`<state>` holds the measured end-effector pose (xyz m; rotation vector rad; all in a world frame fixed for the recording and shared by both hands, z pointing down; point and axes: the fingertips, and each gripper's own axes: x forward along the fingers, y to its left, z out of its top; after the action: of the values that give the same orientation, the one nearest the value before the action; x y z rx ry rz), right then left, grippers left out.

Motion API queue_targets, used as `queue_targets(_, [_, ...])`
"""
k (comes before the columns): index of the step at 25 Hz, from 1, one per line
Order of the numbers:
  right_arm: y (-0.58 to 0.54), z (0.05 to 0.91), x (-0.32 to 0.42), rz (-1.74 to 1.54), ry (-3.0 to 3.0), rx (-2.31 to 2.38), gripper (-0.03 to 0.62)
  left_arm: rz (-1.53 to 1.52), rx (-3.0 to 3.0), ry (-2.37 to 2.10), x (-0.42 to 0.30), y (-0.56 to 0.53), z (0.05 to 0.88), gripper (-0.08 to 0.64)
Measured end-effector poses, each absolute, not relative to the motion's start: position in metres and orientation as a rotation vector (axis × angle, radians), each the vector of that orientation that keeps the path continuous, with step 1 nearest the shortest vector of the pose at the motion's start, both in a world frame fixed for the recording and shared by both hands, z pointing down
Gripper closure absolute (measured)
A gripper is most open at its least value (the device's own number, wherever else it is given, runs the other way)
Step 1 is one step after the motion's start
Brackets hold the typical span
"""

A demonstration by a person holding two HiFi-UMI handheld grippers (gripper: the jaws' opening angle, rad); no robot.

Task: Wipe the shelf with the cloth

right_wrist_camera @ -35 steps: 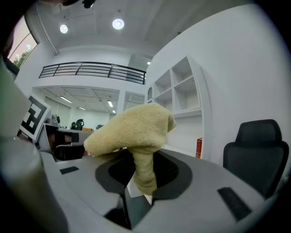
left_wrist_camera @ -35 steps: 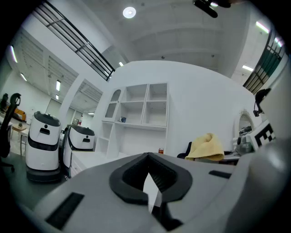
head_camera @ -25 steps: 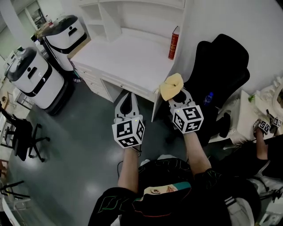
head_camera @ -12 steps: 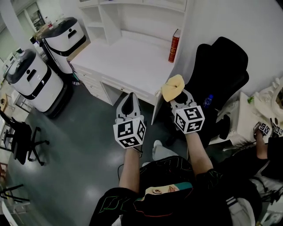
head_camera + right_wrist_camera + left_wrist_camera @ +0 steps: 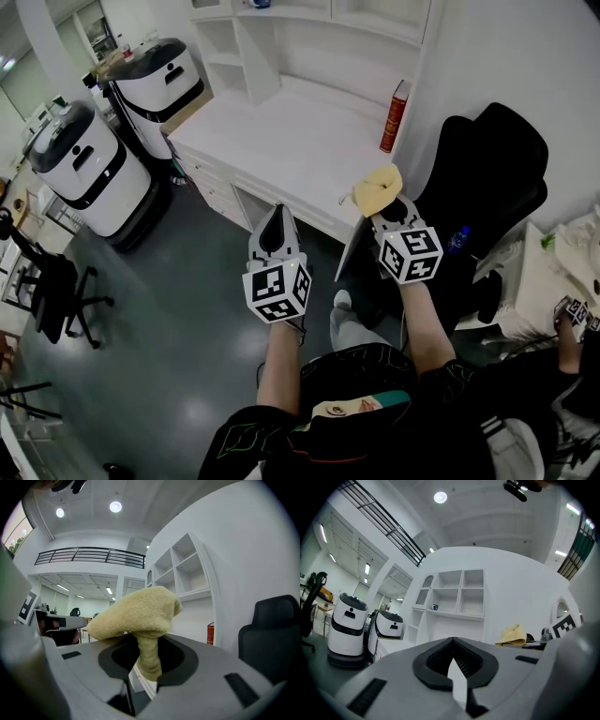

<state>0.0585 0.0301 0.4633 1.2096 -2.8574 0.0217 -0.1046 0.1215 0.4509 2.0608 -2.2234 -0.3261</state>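
While white robots stand at far left on the grey floor, the left gripper hangs just short of the white desk, its jaws pressed together with nothing between them; beyond the desk rises the white shelf, well apart from both grippers. Further right, the right gripper is clamped on the yellow cloth, bunched above its jaws near the desk's corner; a red book stands upright by the wall; a black chair sits rightmost.
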Motion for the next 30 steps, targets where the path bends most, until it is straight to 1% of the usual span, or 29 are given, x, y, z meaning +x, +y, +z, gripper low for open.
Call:
queue_targets(6, [-0.009,0.475,0.031,0.043,-2.858,1.156,0.488,-0.336,2.0,-2.242,-0.129,0.085,0.46,0.561])
queue_targets(12, [-0.088,0.467,0.041,0.045,-2.766,1.232,0.488,-0.394,2.029,-2.176,-0.124,0.01,0.456,0.561])
queue_targets(15, [-0.134,0.448,0.051,0.016,-2.758,1.255,0.486,-0.413,2.047,-2.181,-0.118,-0.033,0.444,0.561])
queue_targets(21, [-0.222,0.397,0.05,-0.118,-2.804,1.228,0.488,-0.442,2.177,-2.192,-0.103,-0.125,0.393,0.561])
queue_targets(30, [-0.293,0.321,0.028,-0.294,-2.971,1.082,0.488,-0.419,2.337,-2.262,-0.086,-0.214,0.327,0.561])
